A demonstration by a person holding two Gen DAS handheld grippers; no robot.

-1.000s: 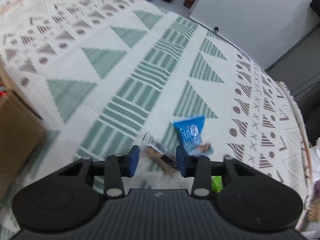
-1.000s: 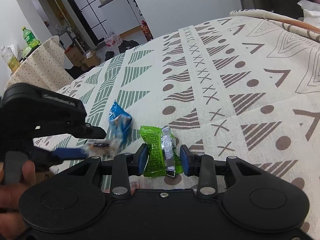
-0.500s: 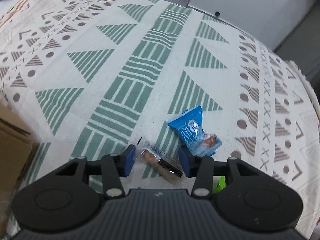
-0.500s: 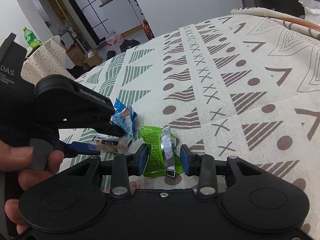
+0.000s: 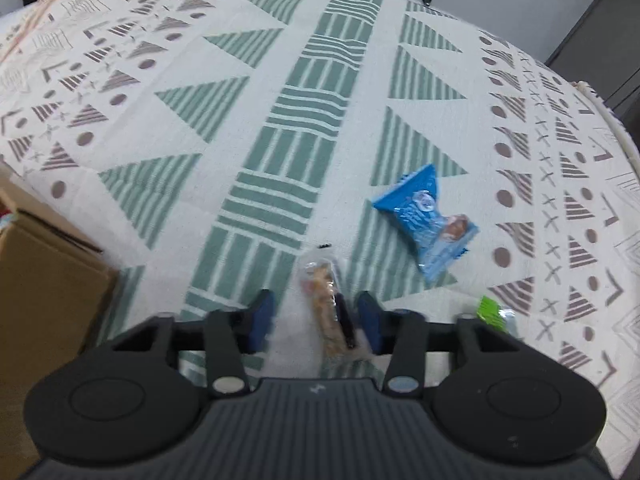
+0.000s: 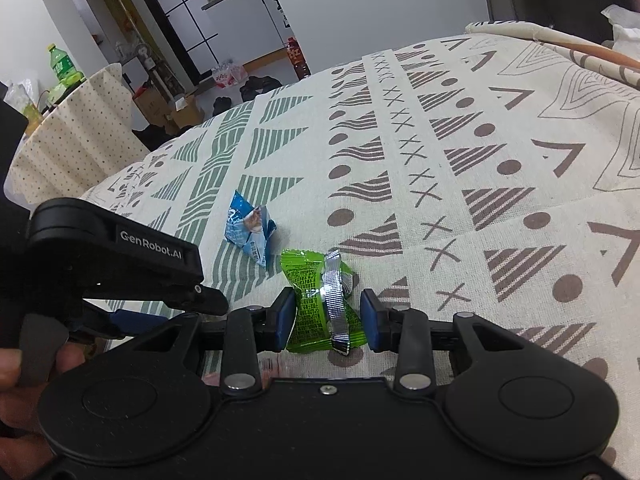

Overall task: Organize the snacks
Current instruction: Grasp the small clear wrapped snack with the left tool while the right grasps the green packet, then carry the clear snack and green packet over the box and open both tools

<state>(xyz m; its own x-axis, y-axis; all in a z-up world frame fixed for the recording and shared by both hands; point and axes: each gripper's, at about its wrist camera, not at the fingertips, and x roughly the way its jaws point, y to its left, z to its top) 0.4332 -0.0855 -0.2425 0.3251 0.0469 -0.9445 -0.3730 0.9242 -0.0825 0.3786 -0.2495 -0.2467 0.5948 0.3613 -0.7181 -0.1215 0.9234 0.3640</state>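
Left wrist: left claw [image 5: 316,320] closing around clear-wrapped snack bar [image 5: 330,312] lying on patterned worktop [image 5: 280,140]; pads not yet touching. Blue packet [image 5: 426,220] just beyond.

Right wrist: right claw [image 6: 326,318] nearly closed, gripping green packet [image 6: 316,300] resting on the worktop.

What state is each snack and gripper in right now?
Clear bar: lying on the cloth between the left gripper's jaws, sealed.
Blue packet: lying loose on the cloth, sealed.
Green packet: held in the right gripper.
Left gripper: jaws closing on the bar, not yet pressing.
Right gripper: shut on the green packet.
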